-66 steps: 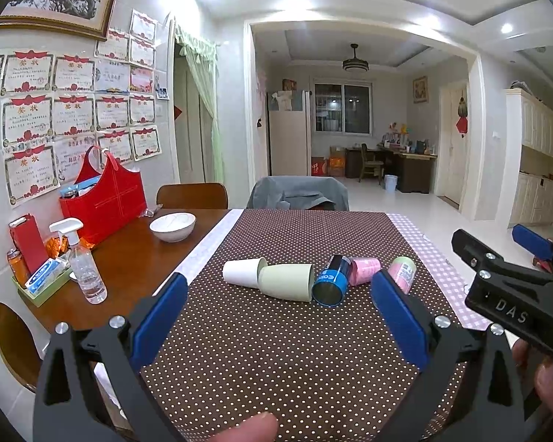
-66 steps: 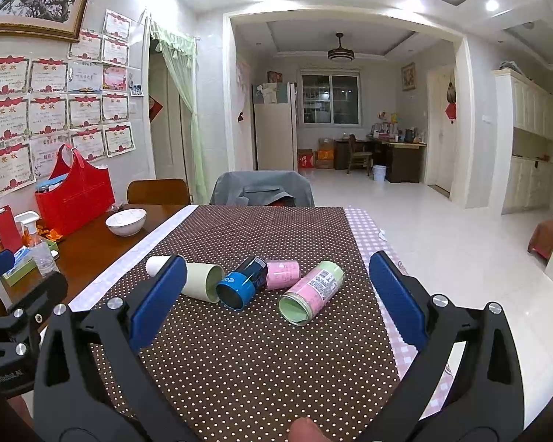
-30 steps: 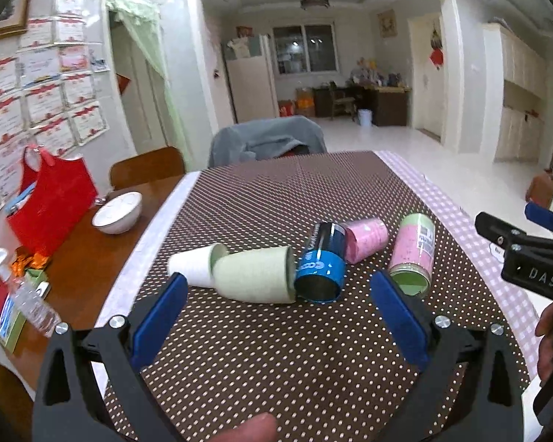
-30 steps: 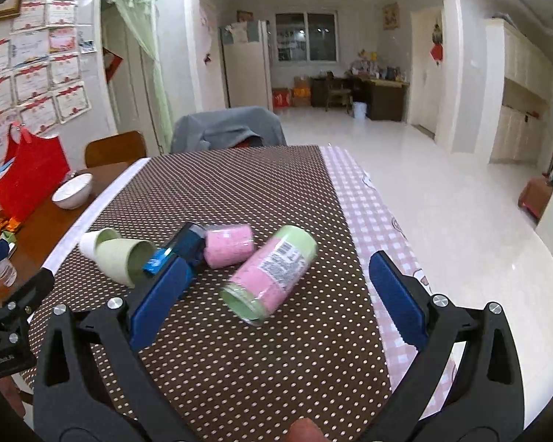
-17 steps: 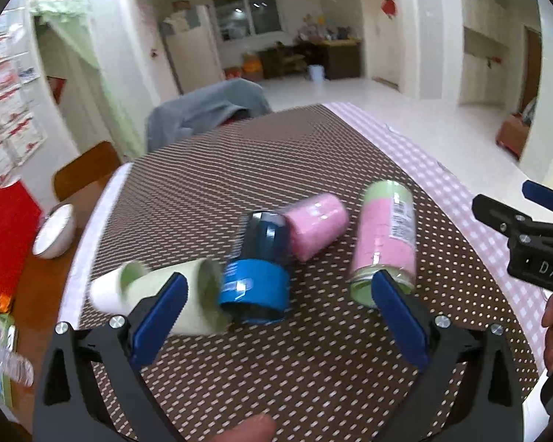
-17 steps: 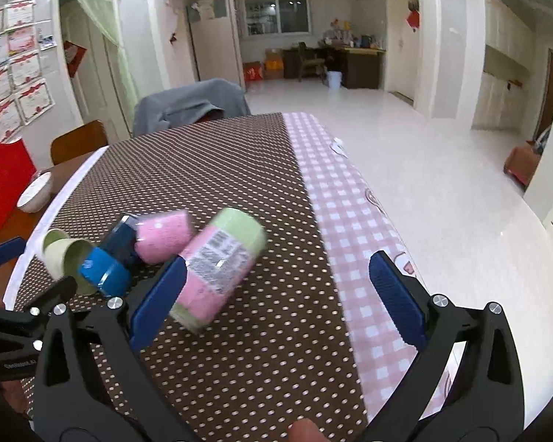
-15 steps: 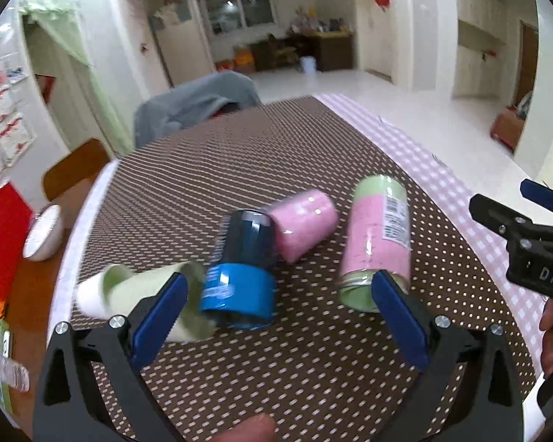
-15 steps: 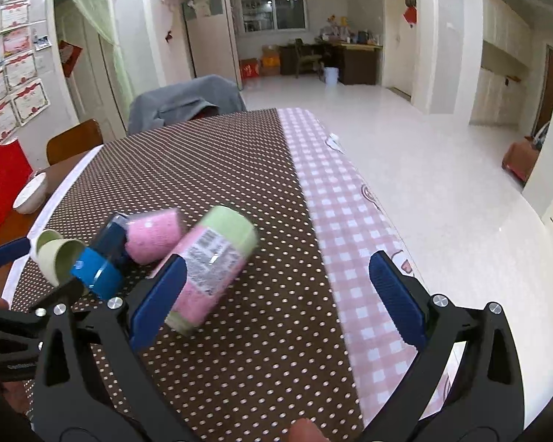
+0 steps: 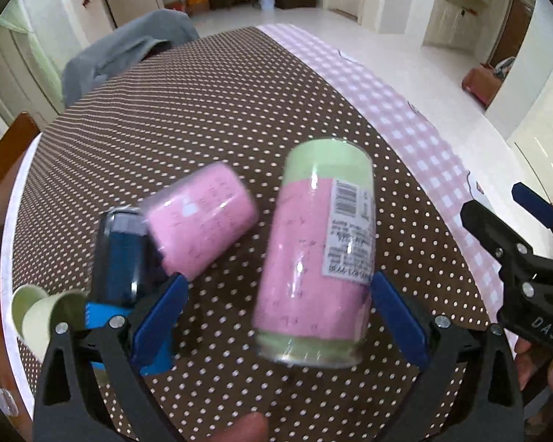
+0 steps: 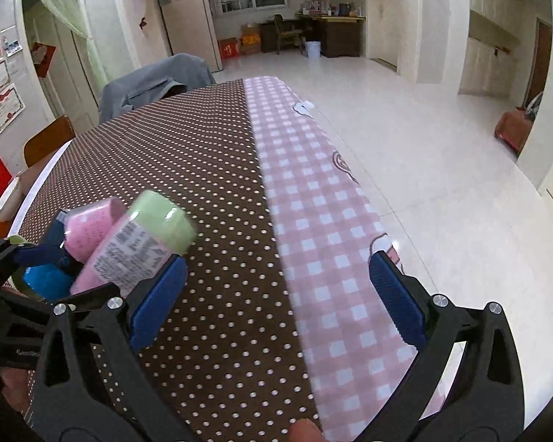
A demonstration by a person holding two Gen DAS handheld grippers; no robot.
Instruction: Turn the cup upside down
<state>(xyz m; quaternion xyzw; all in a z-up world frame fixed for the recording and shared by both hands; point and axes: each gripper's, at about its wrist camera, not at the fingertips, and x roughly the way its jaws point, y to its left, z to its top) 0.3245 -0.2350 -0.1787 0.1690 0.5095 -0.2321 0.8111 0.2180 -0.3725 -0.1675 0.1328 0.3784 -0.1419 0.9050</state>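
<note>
The tall cup (image 9: 315,254), pink with green ends and a barcode label, lies on its side on the dotted cloth (image 9: 210,110); motion blur smears its near rim, so whether that end is the mouth is hard to tell. In the right wrist view the cup (image 10: 136,243) is half hidden behind the left gripper's frame at 9 o'clock. A small pink cup (image 9: 201,221) lies at 10 o'clock from it, near but apart, leaning on a dark blue cup (image 9: 123,258) whose near end is covered by the left finger. Two pale green cups (image 9: 44,313) are cut by the frame at 8 o'clock.

The worktop's right edge, under a pink checked cloth (image 10: 324,221), runs just at 3 o'clock of the tall cup, with bare floor (image 10: 442,140) beyond; open dotted cloth stretches toward 12.

The left gripper (image 9: 276,316) points down at the tall cup, fingers wide on either side of its near end. The right gripper (image 10: 276,298) hovers over the checked edge, fingers wide, holding nothing.
</note>
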